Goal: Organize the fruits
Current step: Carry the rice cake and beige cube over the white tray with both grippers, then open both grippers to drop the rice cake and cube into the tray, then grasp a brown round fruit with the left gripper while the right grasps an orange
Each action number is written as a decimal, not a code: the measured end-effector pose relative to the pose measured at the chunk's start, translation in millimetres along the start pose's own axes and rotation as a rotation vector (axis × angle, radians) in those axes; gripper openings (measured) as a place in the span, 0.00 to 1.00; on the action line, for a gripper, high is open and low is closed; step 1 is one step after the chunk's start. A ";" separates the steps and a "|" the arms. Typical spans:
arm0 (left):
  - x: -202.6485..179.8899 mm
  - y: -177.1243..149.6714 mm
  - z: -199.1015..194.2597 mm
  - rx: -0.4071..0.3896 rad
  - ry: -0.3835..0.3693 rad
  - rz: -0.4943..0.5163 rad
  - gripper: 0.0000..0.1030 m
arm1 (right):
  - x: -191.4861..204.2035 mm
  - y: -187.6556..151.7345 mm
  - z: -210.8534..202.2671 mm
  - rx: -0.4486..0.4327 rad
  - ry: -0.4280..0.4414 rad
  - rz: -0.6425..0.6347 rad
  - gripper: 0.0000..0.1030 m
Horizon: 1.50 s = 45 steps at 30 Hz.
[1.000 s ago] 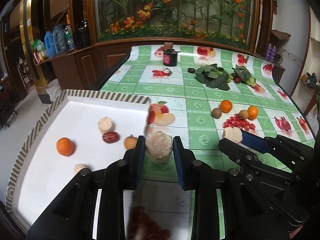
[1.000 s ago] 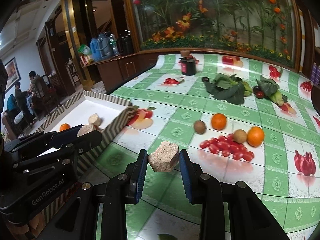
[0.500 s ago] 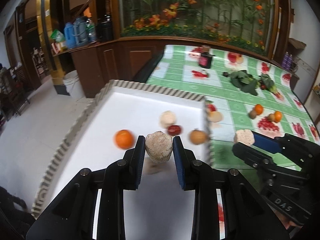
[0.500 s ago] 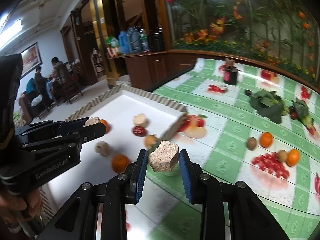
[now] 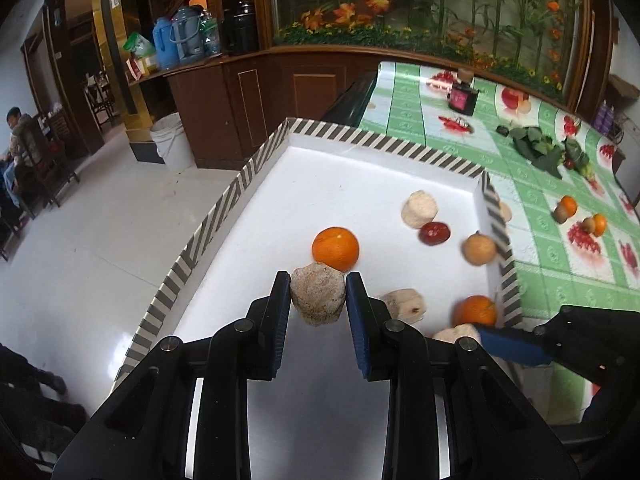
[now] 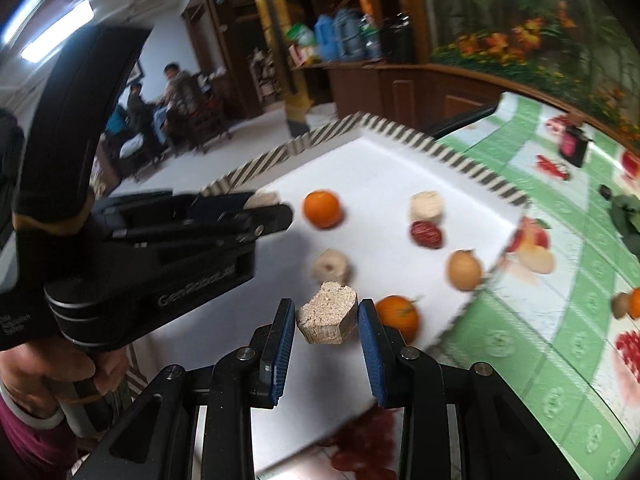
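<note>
My left gripper point(image 5: 318, 298) is shut on a beige rough lump point(image 5: 317, 298) and holds it above the white tray point(image 5: 360, 168) with the striped rim. My right gripper point(image 6: 327, 322) is shut on a beige hexagonal lump point(image 6: 328, 318) over the tray's near right part point(image 6: 384, 184). In the tray lie two oranges point(image 5: 335, 249) point(image 5: 475, 310), a red date point(image 5: 435, 233), a brown round fruit point(image 5: 479, 249) and pale lumps point(image 5: 419, 208) point(image 5: 404, 305). The left gripper also shows in the right wrist view point(image 6: 264, 204).
The green fruit-print tablecloth point(image 5: 540, 248) carries more oranges and kiwis point(image 5: 566, 208) point(image 5: 594, 224), leafy greens point(image 5: 536, 148) and a dark jar point(image 5: 462, 96). Red cherry tomatoes point(image 6: 364, 444) lie by the tray's near edge. White floor and a bucket point(image 5: 172, 140) lie to the left.
Both grippers have moved left, from over the tablecloth to above the tray, each still holding its lump. The right gripper now hangs over the tray's floor.
</note>
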<state>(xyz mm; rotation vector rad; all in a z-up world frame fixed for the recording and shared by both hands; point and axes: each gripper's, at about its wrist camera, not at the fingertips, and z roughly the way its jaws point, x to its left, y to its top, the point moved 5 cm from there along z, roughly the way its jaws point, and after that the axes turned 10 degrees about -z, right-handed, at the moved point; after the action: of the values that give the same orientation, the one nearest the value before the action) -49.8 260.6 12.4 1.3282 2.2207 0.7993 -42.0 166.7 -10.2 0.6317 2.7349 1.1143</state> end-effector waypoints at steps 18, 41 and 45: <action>7.4 -0.3 15.6 0.073 0.002 -0.057 0.29 | 6.2 -3.3 25.2 0.046 -0.038 -0.035 0.31; -38.6 5.6 -10.0 0.041 -0.136 -0.091 0.53 | -45.4 -22.2 -42.0 -0.079 -0.042 0.130 0.38; -71.8 -0.5 -8.8 0.056 -0.166 -0.041 0.53 | -73.0 -38.7 -50.2 -0.072 -0.092 0.188 0.38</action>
<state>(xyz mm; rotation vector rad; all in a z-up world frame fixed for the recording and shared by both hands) -23.3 194.2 23.5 1.3198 2.1461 0.5934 -2.0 78.9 -3.9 0.9207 2.5883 1.1843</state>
